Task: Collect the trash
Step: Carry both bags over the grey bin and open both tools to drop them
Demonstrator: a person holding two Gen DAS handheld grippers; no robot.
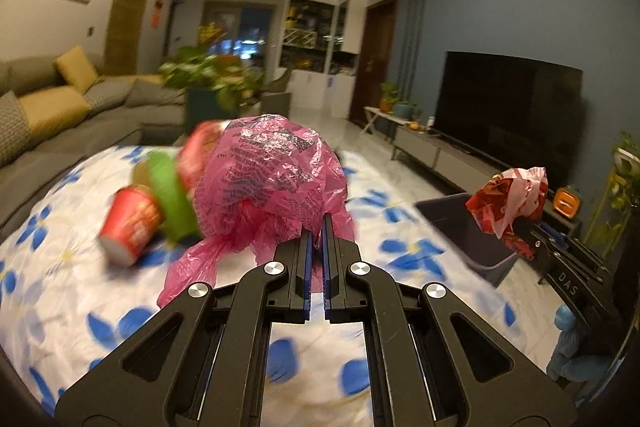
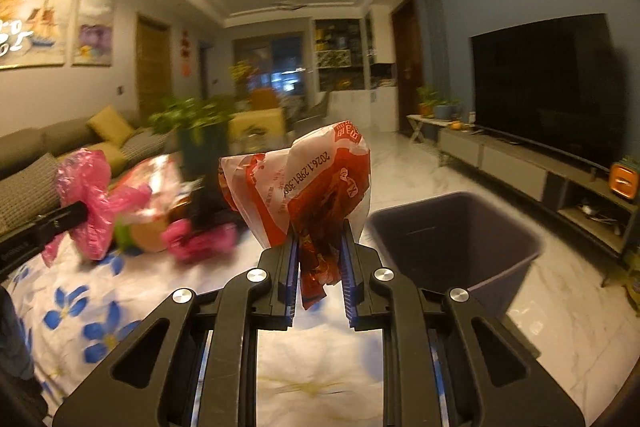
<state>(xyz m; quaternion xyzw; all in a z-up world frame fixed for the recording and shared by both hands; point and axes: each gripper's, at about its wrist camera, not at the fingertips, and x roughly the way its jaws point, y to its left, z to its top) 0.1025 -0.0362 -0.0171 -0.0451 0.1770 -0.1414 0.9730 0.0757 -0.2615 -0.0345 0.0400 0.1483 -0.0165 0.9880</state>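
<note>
The left claw [image 1: 319,223] had its two black fingers drawn nearly together, blue pads facing across only a thin slit, with pink film pinched between the tips. It reached forward and level. The right claw [image 2: 320,233] stood with its fingers a little wider apart, clamped on a red and white wrapper that rose above the tips and hung down between the pads. Seen from the left wrist, the right claw [image 1: 528,239] sat off to the right, pointing leftward.

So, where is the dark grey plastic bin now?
In the right wrist view the dark grey plastic bin stands on the floor, right of the right gripper and the flower-print table.
</note>
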